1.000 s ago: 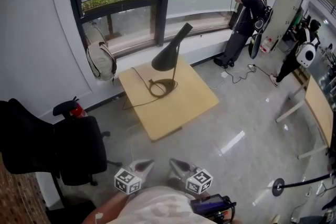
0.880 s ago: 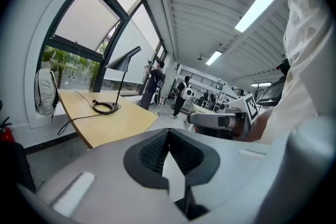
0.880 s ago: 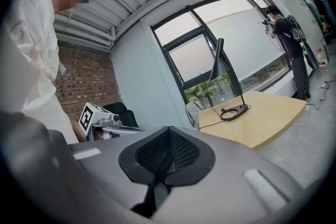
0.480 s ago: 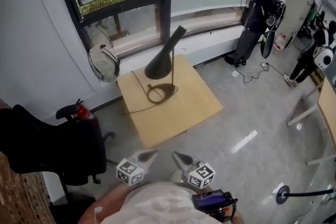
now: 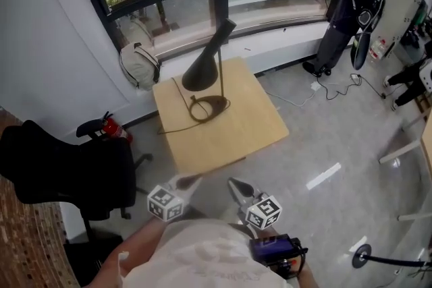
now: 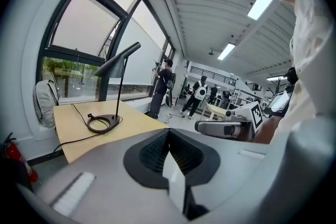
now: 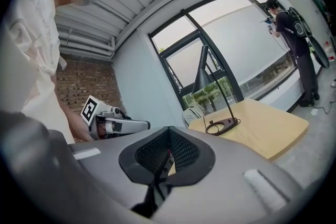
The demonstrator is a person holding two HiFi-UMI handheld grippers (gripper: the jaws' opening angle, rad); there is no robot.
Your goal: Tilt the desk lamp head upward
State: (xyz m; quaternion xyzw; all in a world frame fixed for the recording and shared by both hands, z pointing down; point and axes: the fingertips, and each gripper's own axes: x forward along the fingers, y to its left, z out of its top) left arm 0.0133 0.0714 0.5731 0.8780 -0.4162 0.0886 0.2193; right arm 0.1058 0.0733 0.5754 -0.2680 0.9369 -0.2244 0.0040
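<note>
**Approach only, lamp not touched yet**

Since the earlier frame I've walked closer. The table (image 5: 233, 135) sits a bit nearer in the head view, both grippers ride higher in frame, and the person (image 5: 347, 3) by the window has slid off toward 1 o'clock.

Left gripper (image 5: 190, 180): fingers pressed together, nothing between them. Right gripper (image 5: 236, 184): same, fingers together and empty. Both are held low in front of me, side by side, short of the table's near edge and well apart from the lamp.

The lamp (image 5: 208, 77) stands at 12 o'clock from my grippers, on the far-left part of the tabletop. Its ring base (image 5: 208, 106) lies flat on the wood and a thin stem rises from it. The lamp head (image 5: 202, 71) is a dark cone that droops, wide mouth down toward 7 o'clock and narrow end up toward 1 o'clock. The cord (image 5: 177, 94) trails off the table's left edge.

A backpack (image 5: 138, 64) leans on the wall at 10 o'clock of the table. A black chair (image 5: 67, 172) is at 9 o'clock from me.

Progress, as I judge it: nothing done. The head looks to be in its lowered pose. Left to do: close the gap, get fingers on the cone, probably steady the base, then swing the mouth upward.
</note>
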